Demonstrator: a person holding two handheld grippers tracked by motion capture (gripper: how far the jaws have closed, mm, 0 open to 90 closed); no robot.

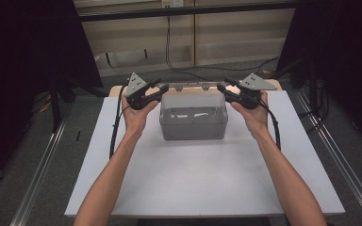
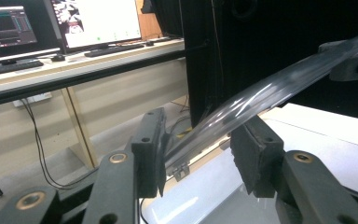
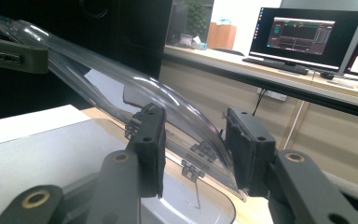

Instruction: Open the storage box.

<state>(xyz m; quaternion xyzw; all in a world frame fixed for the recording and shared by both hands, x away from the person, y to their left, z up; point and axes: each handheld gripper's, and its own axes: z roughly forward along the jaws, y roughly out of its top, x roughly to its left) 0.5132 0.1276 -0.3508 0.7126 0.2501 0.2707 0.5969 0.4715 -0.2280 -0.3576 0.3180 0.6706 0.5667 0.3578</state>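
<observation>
A clear plastic box [image 1: 193, 125] stands at the back middle of a white board [image 1: 193, 183]. Its hinged clear lid [image 1: 193, 86] is tilted up and back. My left gripper [image 1: 158, 89] is at the lid's left end and my right gripper [image 1: 221, 88] at its right end. In the left gripper view the lid [image 2: 270, 91] runs slanting between my left gripper's [image 2: 198, 140] jaws, with room beside it. The right gripper view shows the lid [image 3: 121, 88] between my right gripper's [image 3: 193, 135] jaws the same way. Both grippers are open around the lid's ends.
The board lies on a wooden table with metal rails [image 1: 42, 169] on the floor at both sides. Cables [image 1: 169, 52] hang behind the table. A desk with monitors [image 3: 303, 32] stands beyond. Dark curtains flank the scene.
</observation>
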